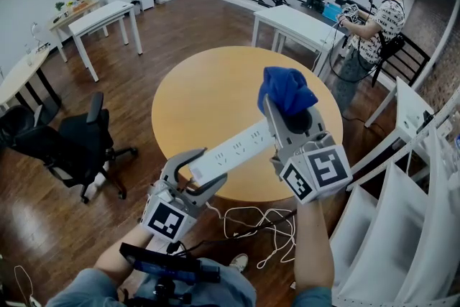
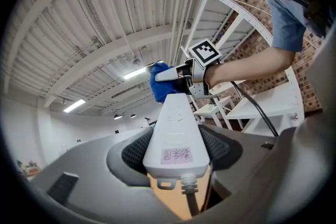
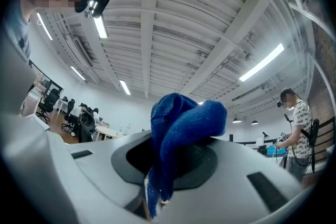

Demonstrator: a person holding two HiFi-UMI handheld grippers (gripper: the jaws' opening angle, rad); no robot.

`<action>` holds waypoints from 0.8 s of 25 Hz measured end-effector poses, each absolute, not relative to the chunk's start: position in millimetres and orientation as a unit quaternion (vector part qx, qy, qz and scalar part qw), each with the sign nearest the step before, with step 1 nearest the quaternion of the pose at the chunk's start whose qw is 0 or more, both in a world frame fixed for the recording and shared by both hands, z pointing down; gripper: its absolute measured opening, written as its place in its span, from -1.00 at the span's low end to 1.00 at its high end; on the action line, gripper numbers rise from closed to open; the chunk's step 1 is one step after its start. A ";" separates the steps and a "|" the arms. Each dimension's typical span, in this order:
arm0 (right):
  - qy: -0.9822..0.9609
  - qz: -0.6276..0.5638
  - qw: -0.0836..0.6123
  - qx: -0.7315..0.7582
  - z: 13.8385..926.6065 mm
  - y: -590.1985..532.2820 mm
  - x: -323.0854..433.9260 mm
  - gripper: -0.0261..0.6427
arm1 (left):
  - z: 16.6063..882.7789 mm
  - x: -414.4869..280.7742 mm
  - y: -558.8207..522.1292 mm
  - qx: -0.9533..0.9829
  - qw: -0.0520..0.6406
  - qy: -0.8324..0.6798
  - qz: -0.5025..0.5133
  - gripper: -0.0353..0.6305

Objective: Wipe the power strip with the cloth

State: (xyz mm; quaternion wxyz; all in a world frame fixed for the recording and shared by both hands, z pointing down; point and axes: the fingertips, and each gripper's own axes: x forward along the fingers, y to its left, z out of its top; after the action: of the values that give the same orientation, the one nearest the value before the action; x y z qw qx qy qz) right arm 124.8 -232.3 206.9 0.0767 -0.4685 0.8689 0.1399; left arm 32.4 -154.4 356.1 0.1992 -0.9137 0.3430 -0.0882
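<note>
Pinching the cord end of the white power strip (image 1: 233, 149) in the left gripper (image 1: 198, 172), jaws pressed against its two long sides, a small pink label facing the gripper's own camera. Held in the air over the near edge of the round wooden table (image 1: 208, 83), slanting from 7 o'clock up toward 1 o'clock in the head view, socket face upward. Trailing from the gripped end, a white cord (image 1: 259, 223), looped on the wooden floor at 6 o'clock below the table edge.

Clamped in the right gripper (image 1: 291, 113), a bunched blue cloth (image 1: 286, 88), jaws closed on its lower folds, the bulk puffed up above the tips and a tail hanging down between them. Poised at the strip's far end, at 1 o'clock from the left gripper; seemingly touching that end, though hard to confirm from these angles.

Further off: a black office chair (image 1: 79, 136) at 9 o'clock, a white desk (image 1: 104, 16) at 10 o'clock, another white desk (image 1: 298, 25) at 1 o'clock, and beside it a standing person (image 1: 374, 25) in a patterned shirt with some device in both hands.
</note>
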 end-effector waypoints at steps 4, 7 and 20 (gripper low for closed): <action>0.870 0.138 0.075 -0.467 208.1 -234.3 122.3 -0.69 | 359.6 34.9 -154.6 -0.913 0.205 0.341 -0.095 -0.03; 0.873 0.136 0.071 -0.462 210.7 -235.7 117.0 -0.69 | 361.8 36.3 -157.4 -0.911 0.207 0.342 -0.102 -0.03; 0.893 0.128 0.061 -0.426 230.1 -225.6 73.9 -0.69 | 368.3 42.7 -165.3 -0.902 0.223 0.347 -0.128 -0.03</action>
State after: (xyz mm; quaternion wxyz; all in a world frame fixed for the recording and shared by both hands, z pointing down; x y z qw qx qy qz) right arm 73.9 -225.6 230.1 0.0610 -0.4265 0.8933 0.1283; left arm 42.7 -165.3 368.3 0.2232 -0.9020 0.3466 -0.1280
